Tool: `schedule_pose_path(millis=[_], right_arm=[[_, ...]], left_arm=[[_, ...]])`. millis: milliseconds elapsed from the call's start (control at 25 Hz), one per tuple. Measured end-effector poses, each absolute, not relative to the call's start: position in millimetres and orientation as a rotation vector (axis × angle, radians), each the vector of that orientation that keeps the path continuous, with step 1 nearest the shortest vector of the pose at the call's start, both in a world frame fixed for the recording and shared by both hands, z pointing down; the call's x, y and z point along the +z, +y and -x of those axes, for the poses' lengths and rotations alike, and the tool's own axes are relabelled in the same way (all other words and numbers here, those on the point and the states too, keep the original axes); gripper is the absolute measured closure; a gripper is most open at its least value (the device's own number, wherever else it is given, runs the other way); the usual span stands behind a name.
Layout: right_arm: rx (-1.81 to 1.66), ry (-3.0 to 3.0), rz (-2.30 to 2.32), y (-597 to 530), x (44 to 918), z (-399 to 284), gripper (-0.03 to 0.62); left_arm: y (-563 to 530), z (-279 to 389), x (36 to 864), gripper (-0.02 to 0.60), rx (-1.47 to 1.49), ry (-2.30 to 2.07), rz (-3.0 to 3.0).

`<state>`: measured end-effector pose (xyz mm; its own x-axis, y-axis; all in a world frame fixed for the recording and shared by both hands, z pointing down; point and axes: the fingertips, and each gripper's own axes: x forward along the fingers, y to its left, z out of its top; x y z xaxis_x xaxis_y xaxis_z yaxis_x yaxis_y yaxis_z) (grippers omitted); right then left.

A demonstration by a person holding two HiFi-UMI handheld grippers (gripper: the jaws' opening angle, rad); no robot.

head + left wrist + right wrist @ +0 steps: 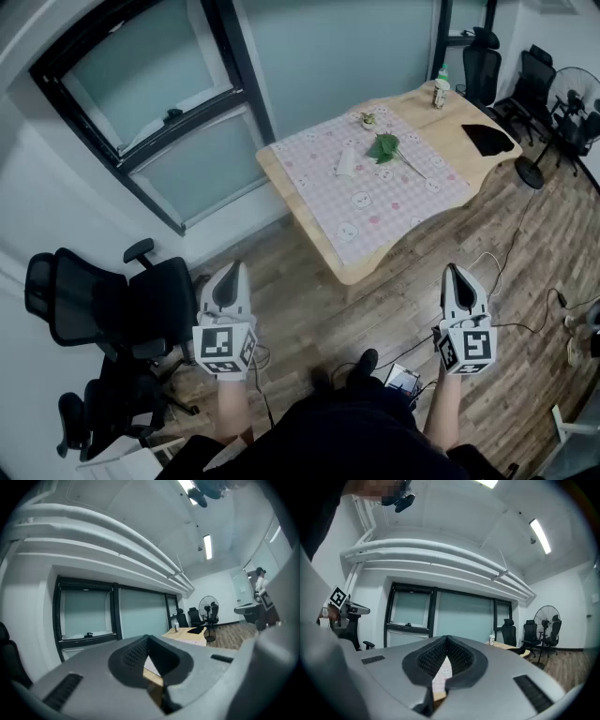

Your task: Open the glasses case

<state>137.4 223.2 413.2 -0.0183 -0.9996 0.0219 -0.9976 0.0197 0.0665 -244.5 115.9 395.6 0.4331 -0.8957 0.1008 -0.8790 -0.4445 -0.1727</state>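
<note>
On the pink checked cloth [394, 202] of the wooden table lies a small white oblong thing [347, 161], which may be the glasses case; it is too small to tell. My left gripper [230, 277] and right gripper [455, 274] are held low over the floor, well short of the table, both pointing toward it. Each has its jaws together with nothing between them. In the left gripper view the left gripper's [148, 638] tips meet, with the table's edge beyond them. The right gripper [447, 639] looks the same in its own view.
A green leafy sprig [384, 145], a small pot [367, 119], a bottle [441, 89] and a flat black thing [487, 139] also sit on the table. Black office chairs [122, 309] stand at the left, more chairs and a fan [572, 98] at the far right. Cables [511, 272] trail on the floor.
</note>
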Motion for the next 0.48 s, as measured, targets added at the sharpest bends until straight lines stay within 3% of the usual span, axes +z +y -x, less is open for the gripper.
schedule_pose_path(millis=[480], right_arm=[[-0.055, -2.208, -2.164, 216.6, 412.0, -162.0, 0.577]], left_arm=[[108.7, 203.8, 402.9, 0.581, -0.309, 1.561, 2.609]])
